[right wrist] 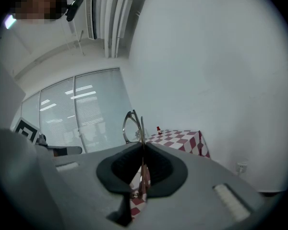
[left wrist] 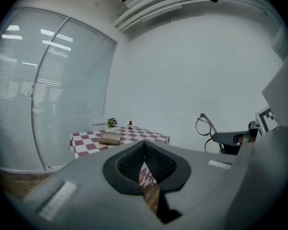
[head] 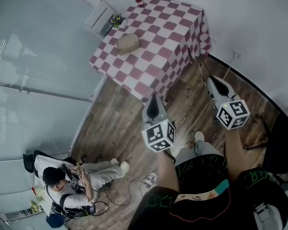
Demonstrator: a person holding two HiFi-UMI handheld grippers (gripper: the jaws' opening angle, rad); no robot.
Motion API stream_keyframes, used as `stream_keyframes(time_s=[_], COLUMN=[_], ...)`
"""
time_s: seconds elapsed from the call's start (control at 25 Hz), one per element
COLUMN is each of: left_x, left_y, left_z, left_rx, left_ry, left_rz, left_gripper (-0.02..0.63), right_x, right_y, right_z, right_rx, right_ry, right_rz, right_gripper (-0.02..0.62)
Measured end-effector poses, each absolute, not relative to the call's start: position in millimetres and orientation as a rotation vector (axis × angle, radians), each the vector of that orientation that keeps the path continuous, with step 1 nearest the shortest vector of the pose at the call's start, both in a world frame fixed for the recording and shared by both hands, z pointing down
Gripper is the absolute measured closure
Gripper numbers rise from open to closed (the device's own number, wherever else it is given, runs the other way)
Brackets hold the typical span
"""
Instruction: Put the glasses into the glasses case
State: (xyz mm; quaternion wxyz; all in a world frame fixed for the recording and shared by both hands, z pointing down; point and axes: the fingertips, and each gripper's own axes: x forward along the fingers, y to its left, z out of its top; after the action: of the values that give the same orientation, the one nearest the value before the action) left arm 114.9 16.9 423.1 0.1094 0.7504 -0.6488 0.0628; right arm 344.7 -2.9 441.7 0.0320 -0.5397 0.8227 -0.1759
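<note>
— What has my right gripper (right wrist: pixel 143 146) got?
— Its jaws are pressed together on one arm of the glasses (right wrist: pixel 131 127). The lenses stand up above the jaw tips.
— And my left gripper (left wrist: pixel 144 146)?
— The jaws are together with nothing between them.
— Where's the case?
— I see the glasses case (head: pixel 128 43) lying on the checked table (head: pixel 158 42), near a small plant (head: pixel 116 20). It's well apart from both grippers, which I'm holding over the wooden floor (head: pixel 110 128).

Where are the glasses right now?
In the right gripper view, the glasses are pinched in the right gripper, in midair short of the checked table.
</note>
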Motion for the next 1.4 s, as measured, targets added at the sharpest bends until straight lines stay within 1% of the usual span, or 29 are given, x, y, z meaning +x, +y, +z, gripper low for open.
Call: stream_keyframes(time_s=[0.16, 0.32, 0.6, 1.0, 1.4], left_x=[118.4, 104.6, 82.1, 75.5, 49.2], left_y=[14.6, 19.3, 19.0, 7.3, -18.6], left_z=[415.3, 413.7, 381.3, 346.5, 361.2], left_rx=[2.229, 2.194, 2.185, 2.217, 2.181], left_ry=[-1.911, -1.955, -2.056, -2.125, -2.122], left_rz=[0.181, 0.168, 0.102, 0.043, 0.040], left_gripper=[0.596, 0.597, 0.595, 0.597, 0.595], right_x=[348.9, 340.5, 325.5, 316.8, 292.8], right_y=[-10.1, -13.1, -23.0, -35.8, -63.5], right_z=[436.1, 429.6, 393.5, 350.0, 351.1], right_rx=[-1.657, -1.628, -1.542, -1.461, -1.455], right_ry=[2.516, 2.540, 2.564, 2.532, 2.568], right_rz=[-0.537, -0.505, -0.398, -0.298, -0.267], right_gripper=[0.574, 0.574, 0.574, 0.574, 0.574])
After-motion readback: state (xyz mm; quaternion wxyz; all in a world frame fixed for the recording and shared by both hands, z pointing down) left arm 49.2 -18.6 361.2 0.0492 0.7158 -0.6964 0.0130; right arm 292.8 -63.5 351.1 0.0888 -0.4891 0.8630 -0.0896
